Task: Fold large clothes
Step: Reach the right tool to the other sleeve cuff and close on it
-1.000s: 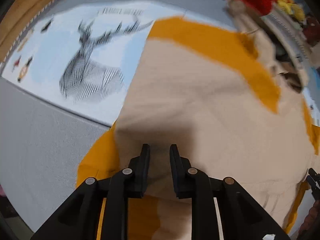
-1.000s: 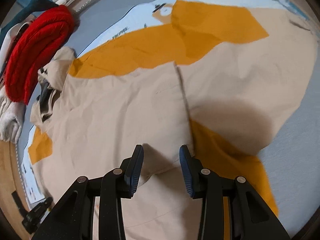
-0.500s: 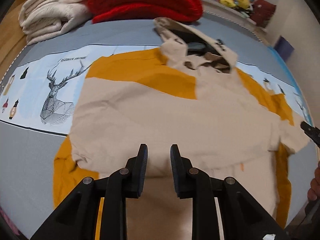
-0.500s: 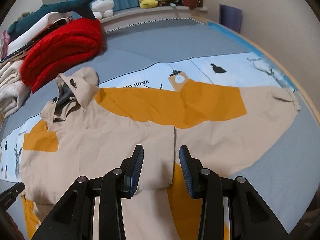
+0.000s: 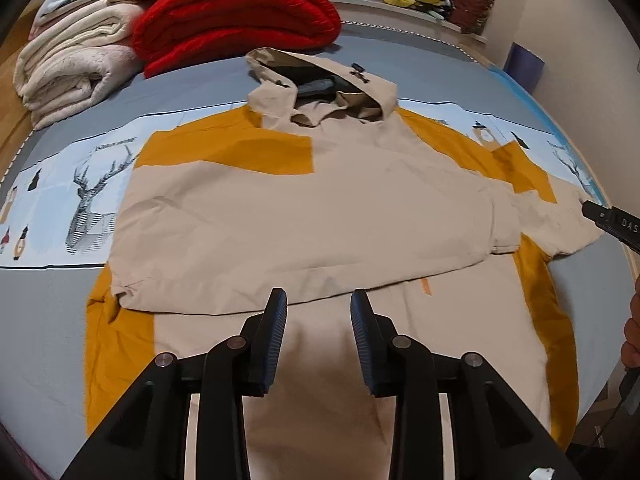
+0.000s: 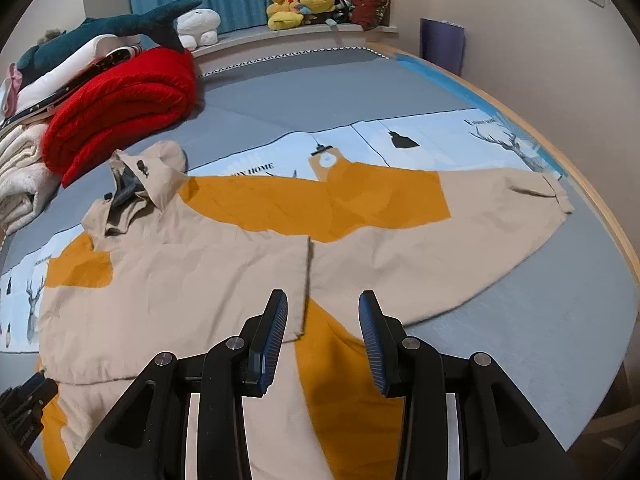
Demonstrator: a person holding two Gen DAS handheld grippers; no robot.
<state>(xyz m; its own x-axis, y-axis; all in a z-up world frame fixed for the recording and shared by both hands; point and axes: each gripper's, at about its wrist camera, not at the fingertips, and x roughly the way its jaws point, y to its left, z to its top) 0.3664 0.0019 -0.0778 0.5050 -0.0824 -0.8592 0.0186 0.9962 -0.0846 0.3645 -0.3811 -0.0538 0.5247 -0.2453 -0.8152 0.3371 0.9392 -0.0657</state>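
Left wrist: left gripper hangs over the jacket's lower body, jaws opening, nothing between them. Jacket lies flat on the bed, hood at the far end, hem nearest the camera. One sleeve is already folded across the chest, long axis crosswise, cuff ending near the right seam. The other sleeve runs out right, toward the tip of the right gripper. Blankets sit just past the hood; little room that way.

Right wrist: right gripper part open, empty, over the lower right body. Unfolded sleeve stretches ahead and right, cuff close to the bed's edge. Right hand is nearer it, so my guess is that sleeve gets folded next, inward to the left across the chest. Bare sheet below the sleeve gives approach room.
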